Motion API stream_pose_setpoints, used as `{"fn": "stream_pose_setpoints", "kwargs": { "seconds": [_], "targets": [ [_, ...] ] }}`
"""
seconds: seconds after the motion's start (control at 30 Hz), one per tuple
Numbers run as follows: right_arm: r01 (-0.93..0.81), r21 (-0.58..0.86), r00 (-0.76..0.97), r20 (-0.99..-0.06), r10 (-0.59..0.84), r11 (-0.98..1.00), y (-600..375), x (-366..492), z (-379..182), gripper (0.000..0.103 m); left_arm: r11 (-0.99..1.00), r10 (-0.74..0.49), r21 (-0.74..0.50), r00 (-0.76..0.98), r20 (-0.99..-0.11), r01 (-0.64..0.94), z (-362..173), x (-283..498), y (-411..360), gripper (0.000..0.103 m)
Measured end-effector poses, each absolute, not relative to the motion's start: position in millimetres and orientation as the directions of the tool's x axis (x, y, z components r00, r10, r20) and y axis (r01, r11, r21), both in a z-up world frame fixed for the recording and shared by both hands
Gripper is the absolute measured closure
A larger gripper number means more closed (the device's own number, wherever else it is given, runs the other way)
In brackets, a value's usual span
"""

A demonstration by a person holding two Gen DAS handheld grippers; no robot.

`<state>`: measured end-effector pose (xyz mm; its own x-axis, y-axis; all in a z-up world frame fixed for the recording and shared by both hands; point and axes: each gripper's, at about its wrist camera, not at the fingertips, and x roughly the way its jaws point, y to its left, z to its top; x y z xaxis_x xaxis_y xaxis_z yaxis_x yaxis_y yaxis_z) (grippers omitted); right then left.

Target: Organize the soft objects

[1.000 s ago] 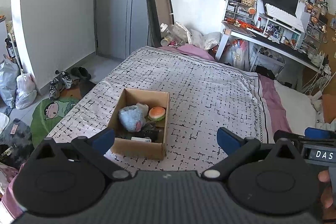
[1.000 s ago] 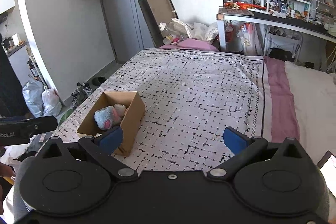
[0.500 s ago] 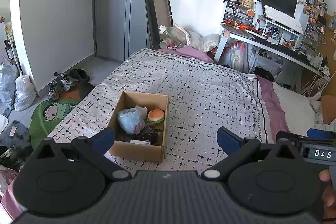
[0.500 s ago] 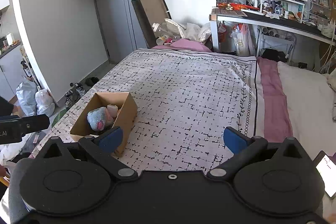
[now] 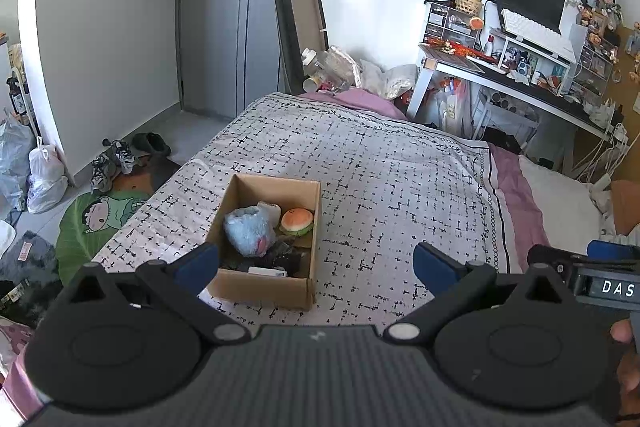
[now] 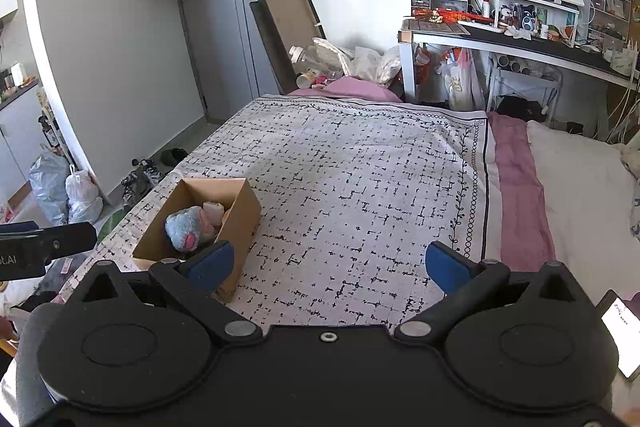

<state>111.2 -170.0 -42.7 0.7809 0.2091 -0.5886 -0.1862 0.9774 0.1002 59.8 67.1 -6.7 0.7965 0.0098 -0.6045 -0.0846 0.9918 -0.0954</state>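
Cardboard box (image 5: 267, 241) at lower left already corrals the blue plush (image 5: 249, 230) and burger toy (image 5: 296, 221), so both tongs, left gripper (image 5: 316, 265) and right gripper (image 6: 326, 265), hang spread, empty.

White letters "DAS" are read on the right gripper (image 5: 608, 285), and "ot.AI" is read on the left gripper (image 6: 24, 259), both cut off by the frame edge.

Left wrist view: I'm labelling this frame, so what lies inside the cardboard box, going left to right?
Blue plush → burger toy, both in the box. The dark items nearer the front are too unclear to place.
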Motion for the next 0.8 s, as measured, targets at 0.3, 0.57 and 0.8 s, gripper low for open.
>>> {"fn": "stream_pose_setpoints", "kwargs": {
  "seconds": [0.3, 0.57, 0.8],
  "targets": [
    [-0.192, 0.101, 0.781, -0.586, 0.215, 0.976, -169.3, 110.6, -42.2, 0.000, 0.992, 0.009, -0.096, 0.796, -0.605, -0.085, -6.7, 59.6, 67.2, 0.000],
    [-0.196, 0.074, 0.785, -0.586, 0.202, 0.978, -166.0, 110.0, -41.5, 0.000, 0.992, 0.009, -0.093, 0.796, -0.605, -0.082, -4.7, 57.8, 63.4, 0.000],
    [-0.198, 0.074, 0.785, -0.584, 0.204, 0.977, -165.3, 108.8, -41.8, 0.000, 0.992, 0.011, -0.094, 0.795, -0.606, -0.086, -4.5, 57.3, 62.7, 0.000]
  ]
}}
